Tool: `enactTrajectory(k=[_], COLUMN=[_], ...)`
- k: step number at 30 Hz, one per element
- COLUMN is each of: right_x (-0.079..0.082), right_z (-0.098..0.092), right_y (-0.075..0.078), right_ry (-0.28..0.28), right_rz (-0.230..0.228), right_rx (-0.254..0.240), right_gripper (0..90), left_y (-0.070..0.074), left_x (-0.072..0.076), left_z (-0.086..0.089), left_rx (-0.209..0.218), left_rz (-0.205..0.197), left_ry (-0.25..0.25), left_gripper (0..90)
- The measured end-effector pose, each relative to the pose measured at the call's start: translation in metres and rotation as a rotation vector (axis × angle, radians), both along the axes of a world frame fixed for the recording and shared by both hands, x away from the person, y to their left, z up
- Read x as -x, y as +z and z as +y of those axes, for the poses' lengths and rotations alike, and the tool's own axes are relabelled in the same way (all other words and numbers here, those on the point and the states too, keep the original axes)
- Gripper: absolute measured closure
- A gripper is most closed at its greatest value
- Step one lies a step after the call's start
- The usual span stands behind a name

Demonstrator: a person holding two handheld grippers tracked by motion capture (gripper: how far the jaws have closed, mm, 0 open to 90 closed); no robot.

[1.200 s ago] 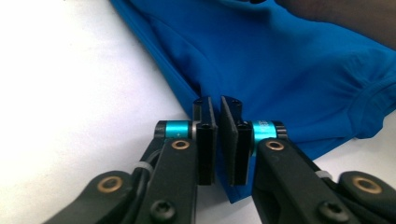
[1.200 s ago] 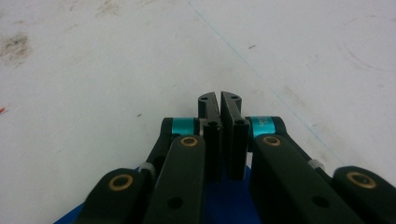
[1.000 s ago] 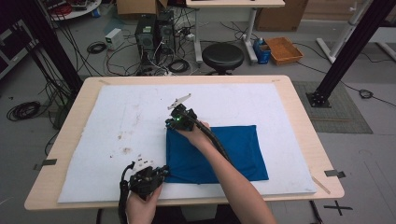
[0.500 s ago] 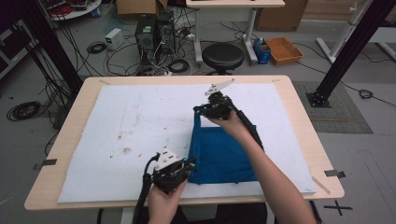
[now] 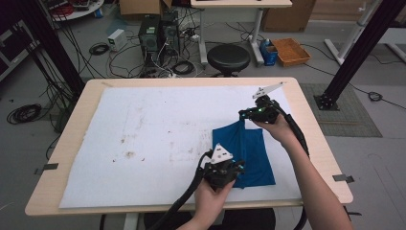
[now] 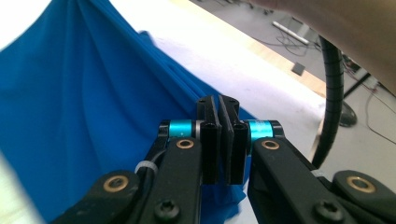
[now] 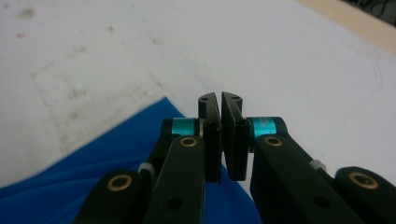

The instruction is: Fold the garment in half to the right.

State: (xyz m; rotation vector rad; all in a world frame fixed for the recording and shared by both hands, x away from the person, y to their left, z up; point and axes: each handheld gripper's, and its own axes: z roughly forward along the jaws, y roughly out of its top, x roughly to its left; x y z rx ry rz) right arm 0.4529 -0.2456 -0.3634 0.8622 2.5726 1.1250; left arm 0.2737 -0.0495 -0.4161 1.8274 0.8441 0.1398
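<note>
Now the white-covered table (image 5: 143,120) carries the blue cloth (image 5: 246,151) right of centre, drawn narrow between two hands. Right forearm reaches far up, its right gripper (image 5: 245,115) pinched on the cloth's far corner. Left gripper (image 5: 238,167), held low and near, clamps the near edge.

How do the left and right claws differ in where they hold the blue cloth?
The left claw grips the blue cloth at its near edge, low by the table's front; the right claw grips the far corner, lifted so the fabric rises to a peak. Both are shut on the cloth.
</note>
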Motion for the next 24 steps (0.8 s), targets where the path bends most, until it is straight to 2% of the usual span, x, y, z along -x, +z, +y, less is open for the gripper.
enactTrajectory(k=[4,6,11,14,16,17,20,24], right_x=[0.0,0.0,-0.002,-0.002,-0.003,-0.003,-0.002,0.005], right_z=[-0.014,-0.02,-0.032,-0.037,-0.038,-0.038,-0.04,-0.043], right_y=[-0.003,-0.006,-0.014,-0.02,-0.023,-0.024,-0.023,-0.015], right_ry=[-0.021,-0.033,-0.053,-0.065,-0.087,-0.107,-0.167,-0.233], right_rz=[-0.01,-0.005,-0.013,-0.019,-0.035,-0.048,-0.066,-0.067], right_rx=[0.029,0.045,0.077,0.09,0.13,0.154,0.164,0.138], right_gripper=[87.6,87.6,87.6,87.5,86.0,83.9,73.7,70.0], left_y=[-0.004,-0.006,-0.011,-0.013,-0.013,-0.013,-0.011,-0.002], left_x=[-0.002,-0.003,-0.008,-0.01,-0.009,-0.008,-0.006,-0.007], left_z=[-0.02,-0.027,-0.045,-0.052,-0.056,-0.057,-0.054,-0.037], left_rx=[-0.024,-0.013,-0.033,-0.013,0.002,0.0,0.0,-0.006], left_rz=[-0.008,0.004,0.018,0.023,0.025,0.008,-0.018,-0.064], left_ry=[-0.01,-0.01,-0.02,-0.026,-0.049,-0.058,-0.073,-0.054], left_gripper=[87.1,87.1,87.0,85.9,73.4,66.4,58.3,55.4])
